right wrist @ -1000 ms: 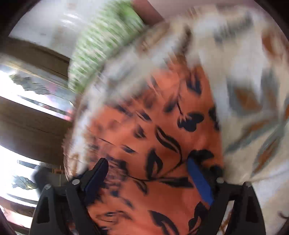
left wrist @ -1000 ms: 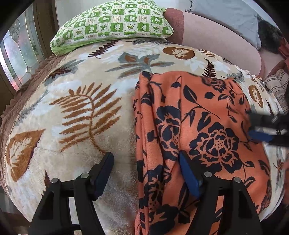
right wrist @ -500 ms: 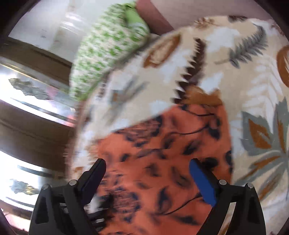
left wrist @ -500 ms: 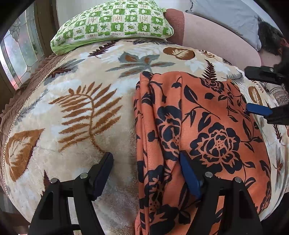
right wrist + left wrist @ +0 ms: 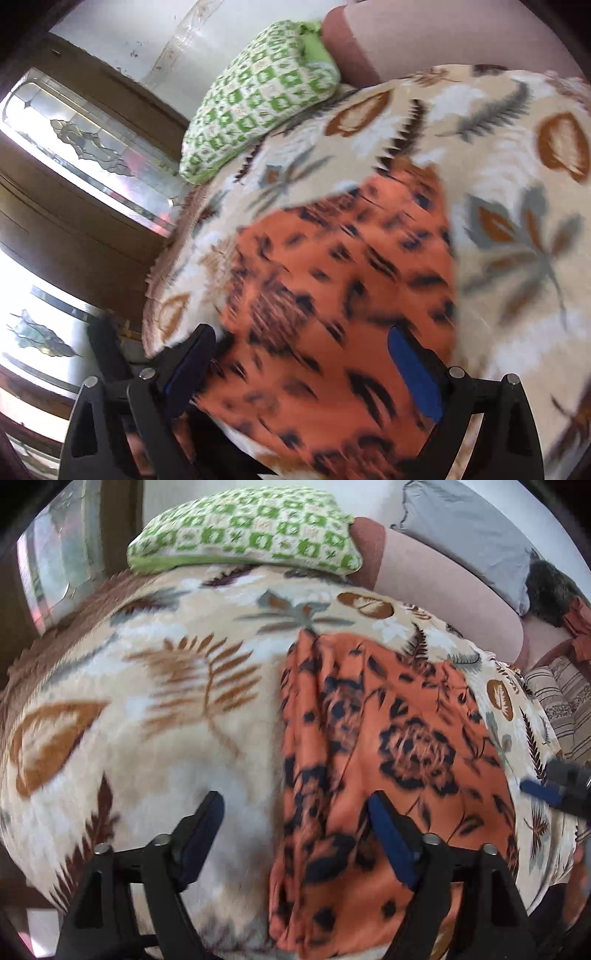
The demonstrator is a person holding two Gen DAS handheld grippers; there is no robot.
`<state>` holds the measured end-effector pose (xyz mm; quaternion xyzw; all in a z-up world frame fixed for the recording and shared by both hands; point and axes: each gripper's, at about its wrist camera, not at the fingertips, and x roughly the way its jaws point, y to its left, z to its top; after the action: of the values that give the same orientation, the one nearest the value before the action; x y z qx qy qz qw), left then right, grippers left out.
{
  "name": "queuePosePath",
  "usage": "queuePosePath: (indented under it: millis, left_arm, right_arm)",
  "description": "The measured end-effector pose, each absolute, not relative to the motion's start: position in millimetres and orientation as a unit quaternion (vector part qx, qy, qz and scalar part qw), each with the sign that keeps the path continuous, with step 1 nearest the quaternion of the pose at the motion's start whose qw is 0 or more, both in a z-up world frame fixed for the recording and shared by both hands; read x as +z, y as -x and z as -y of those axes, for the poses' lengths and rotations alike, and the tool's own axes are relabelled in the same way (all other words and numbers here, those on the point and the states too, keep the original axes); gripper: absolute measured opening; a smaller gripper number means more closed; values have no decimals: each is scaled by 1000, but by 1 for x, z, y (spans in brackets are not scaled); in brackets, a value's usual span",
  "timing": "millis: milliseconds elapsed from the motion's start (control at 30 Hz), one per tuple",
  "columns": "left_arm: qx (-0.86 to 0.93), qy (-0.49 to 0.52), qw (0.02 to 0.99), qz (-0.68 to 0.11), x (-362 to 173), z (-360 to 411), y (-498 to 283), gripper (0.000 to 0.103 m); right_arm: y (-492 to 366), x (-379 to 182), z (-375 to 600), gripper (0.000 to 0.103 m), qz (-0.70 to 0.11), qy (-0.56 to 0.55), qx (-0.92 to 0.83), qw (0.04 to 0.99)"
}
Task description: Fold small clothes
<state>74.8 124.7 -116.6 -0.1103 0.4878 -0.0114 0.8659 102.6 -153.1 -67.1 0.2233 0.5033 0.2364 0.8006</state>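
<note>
An orange garment with a black flower print (image 5: 388,746) lies folded lengthwise on a cream leaf-patterned blanket (image 5: 155,716). My left gripper (image 5: 295,834) is open above the garment's near left edge, one finger over the blanket and one over the cloth. My right gripper (image 5: 303,365) is open and empty over the garment (image 5: 332,280) near its right side. Its blue-padded finger also shows at the right edge of the left wrist view (image 5: 543,792). Both views are motion-blurred.
A green checked pillow (image 5: 243,528) lies at the head of the bed, with a pink bolster (image 5: 443,587) and grey pillow (image 5: 465,531) behind. Patterned glass panels in a wooden frame (image 5: 92,155) stand to the left. Striped fabric (image 5: 565,701) lies at the far right.
My right gripper has swung down from the garment's far right corner to low beside its right edge. My left gripper has shifted slightly; the garment lies as before.
</note>
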Motion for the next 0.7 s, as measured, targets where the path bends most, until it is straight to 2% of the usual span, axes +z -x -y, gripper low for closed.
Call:
queuePosePath:
  millis: [100, 167, 200, 300, 400, 433, 467, 500, 533, 567, 600, 667, 700]
  left_arm:
    - [-17, 91, 857, -507, -133, -116, -68, 86]
    - [-14, 78, 859, -506, -127, -112, -66, 82]
    - [-16, 88, 859, -505, -121, -113, -64, 79]
    - [-14, 80, 870, -487, -103, -115, -51, 79]
    - [-12, 67, 857, -510, -116, -117, -38, 77]
    - [-24, 67, 846, -528, -129, -116, -38, 65]
    - [-35, 78, 841, -533, -135, -118, -38, 64]
    - [-35, 85, 845, -527, -133, -119, -37, 55]
    - [-52, 90, 842, -529, -128, -117, -37, 36]
    - [-53, 88, 842, -529, -123, -115, -35, 31]
    - [-61, 85, 845, -525, -117, -113, -34, 20]
    - [-64, 91, 844, -524, -114, -115, -31, 20]
    - [-64, 106, 841, -527, -117, -119, -32, 26]
  right_arm:
    - [-93, -109, 157, 97, -550, -231, 220, 772]
    - [-93, -128, 155, 97, -582, -213, 199, 759]
    - [-90, -123, 157, 97, -569, -222, 202, 766]
    - [-81, -91, 163, 97, -513, -223, 208, 802]
    - [-68, -64, 165, 97, -465, -230, 231, 823]
    - [-66, -60, 160, 97, -459, -230, 245, 822]
    - [-66, -62, 152, 97, -460, -228, 262, 817]
    - [-68, -70, 143, 97, -471, -226, 276, 807]
    - [-69, -79, 140, 97, -487, -223, 278, 797]
    - [-73, -99, 134, 97, -521, -214, 263, 783]
    - [-75, -109, 132, 97, -529, -215, 257, 780]
    - [-74, -107, 133, 97, -514, -217, 262, 787]
    - [-75, -106, 134, 97, -516, -219, 264, 785]
